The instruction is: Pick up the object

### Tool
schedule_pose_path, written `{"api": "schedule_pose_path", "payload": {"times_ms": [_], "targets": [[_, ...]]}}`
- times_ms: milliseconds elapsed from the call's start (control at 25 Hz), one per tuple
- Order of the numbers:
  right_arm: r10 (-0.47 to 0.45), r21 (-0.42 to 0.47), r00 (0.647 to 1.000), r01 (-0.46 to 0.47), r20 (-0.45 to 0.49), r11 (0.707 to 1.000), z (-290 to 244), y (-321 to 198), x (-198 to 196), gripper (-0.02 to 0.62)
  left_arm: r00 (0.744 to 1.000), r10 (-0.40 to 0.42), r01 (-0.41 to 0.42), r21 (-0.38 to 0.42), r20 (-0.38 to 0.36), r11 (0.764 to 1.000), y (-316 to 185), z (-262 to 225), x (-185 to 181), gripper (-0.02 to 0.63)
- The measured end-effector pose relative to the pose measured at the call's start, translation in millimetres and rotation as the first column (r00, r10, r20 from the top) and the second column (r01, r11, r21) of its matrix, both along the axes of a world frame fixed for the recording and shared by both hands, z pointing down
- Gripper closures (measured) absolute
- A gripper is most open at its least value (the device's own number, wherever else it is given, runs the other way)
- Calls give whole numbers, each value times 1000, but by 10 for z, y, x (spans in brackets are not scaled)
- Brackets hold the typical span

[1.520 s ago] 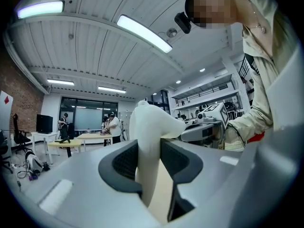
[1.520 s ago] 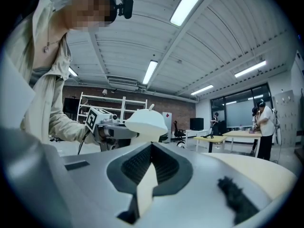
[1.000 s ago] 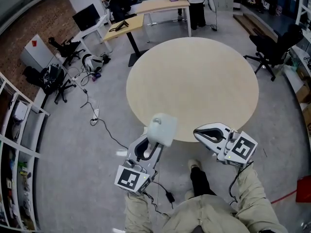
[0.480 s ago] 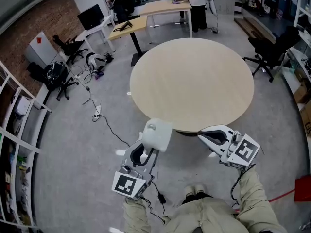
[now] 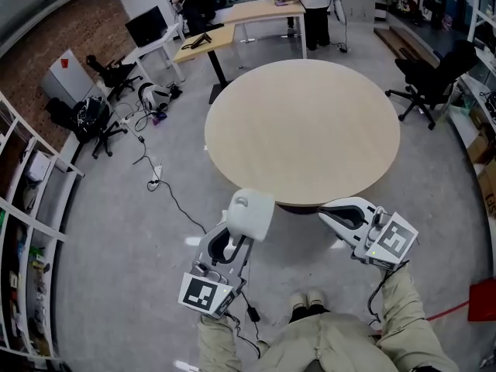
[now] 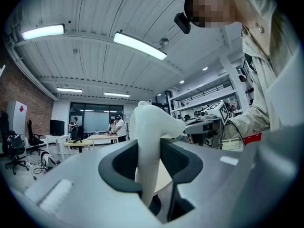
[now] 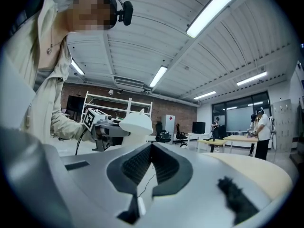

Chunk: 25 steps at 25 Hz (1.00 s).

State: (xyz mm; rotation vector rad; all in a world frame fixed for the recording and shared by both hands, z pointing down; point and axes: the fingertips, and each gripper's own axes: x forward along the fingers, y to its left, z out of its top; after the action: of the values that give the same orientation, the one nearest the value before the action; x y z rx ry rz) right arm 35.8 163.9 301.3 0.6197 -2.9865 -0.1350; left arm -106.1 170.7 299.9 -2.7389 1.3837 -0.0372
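A white, smooth, rounded object (image 5: 249,214) is held off the table, over the floor near the table's front edge. My left gripper (image 5: 232,239) is shut on it; in the left gripper view its white stem (image 6: 149,156) stands clamped between the two dark pads. In the right gripper view the same object (image 7: 135,123) shows to the left with the left gripper behind it. My right gripper (image 5: 341,211) hovers at the table's near rim, shut, its ribbed pads (image 7: 152,163) meeting with nothing between them.
The round light-wood table (image 5: 302,130) lies ahead. A black office chair (image 5: 434,80) stands at its right. Desks (image 5: 232,22) with people are at the back, cables (image 5: 167,196) trail on the floor at left, and shelving (image 5: 23,231) lines the left edge.
Both grippers with the white object have drawn back from the table's near edge toward the person. The hold on the object is unchanged.
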Motion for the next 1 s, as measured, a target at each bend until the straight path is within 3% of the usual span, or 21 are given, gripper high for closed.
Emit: {"api": "schedule_pose_path", "payload": {"times_ms": [120,1000], "targets": [[9,11,1000,-9,7,1000,-7,29,79,594,1000,12,-11,-32,20,999,68,80,76,471],[34,28,999,-35,18,999,-72,56,385,594,997,58,-57,-8,43,998,58,9,465,471]]}}
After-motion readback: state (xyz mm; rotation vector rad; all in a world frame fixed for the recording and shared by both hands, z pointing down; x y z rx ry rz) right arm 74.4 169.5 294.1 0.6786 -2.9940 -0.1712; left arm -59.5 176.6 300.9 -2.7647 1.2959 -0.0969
